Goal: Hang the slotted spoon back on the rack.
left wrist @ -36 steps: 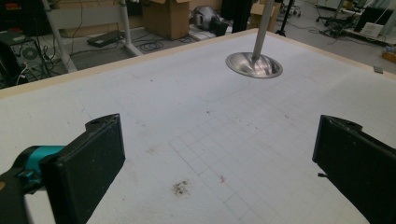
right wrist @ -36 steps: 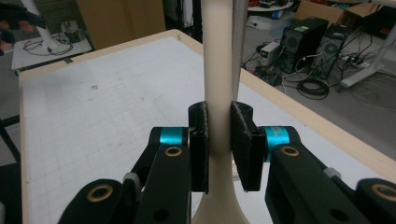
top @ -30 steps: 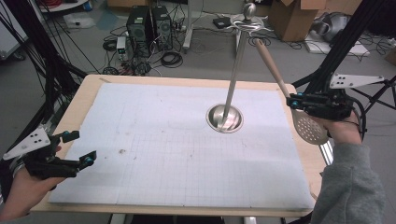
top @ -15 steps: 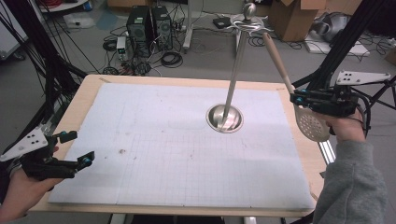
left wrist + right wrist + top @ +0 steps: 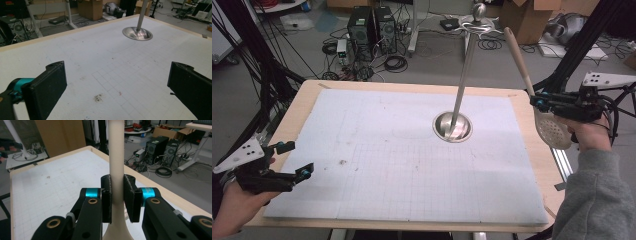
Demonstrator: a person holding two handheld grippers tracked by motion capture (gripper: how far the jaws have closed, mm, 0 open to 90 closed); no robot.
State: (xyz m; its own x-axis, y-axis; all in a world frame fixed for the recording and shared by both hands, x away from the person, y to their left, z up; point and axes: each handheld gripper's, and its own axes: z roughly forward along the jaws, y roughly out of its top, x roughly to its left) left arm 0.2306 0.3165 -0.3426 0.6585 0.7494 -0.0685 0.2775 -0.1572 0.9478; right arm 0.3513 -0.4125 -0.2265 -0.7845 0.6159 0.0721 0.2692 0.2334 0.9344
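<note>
Cables, computer towers (image 5: 372, 27) and cardboard boxes (image 5: 527, 20) clutter the floor beyond the wooden table (image 5: 297, 107), whose top carries a white gridded mat (image 5: 377, 150). Landmark: the steel stand (image 5: 453, 125), a round dished base on the mat with a slim pole rising to a hooked top. My right gripper (image 5: 538, 103) sits to the right of the stand, out over the table's right edge, jaws clamped on the pale wooden handle of the slotted spoon (image 5: 553, 131). In the right gripper view both pads press the handle (image 5: 116, 165) from either side. The handle slants up toward the stand's hooked top, its tip just beside the hooks, apart from them as far as I can tell; the perforated bowl hangs below my right hand (image 5: 592, 135). My left gripper (image 5: 296, 161) rests well left of the stand, near the table's front-left corner, jaws spread wide with nothing between them, bare mat showing in the gap.
</note>
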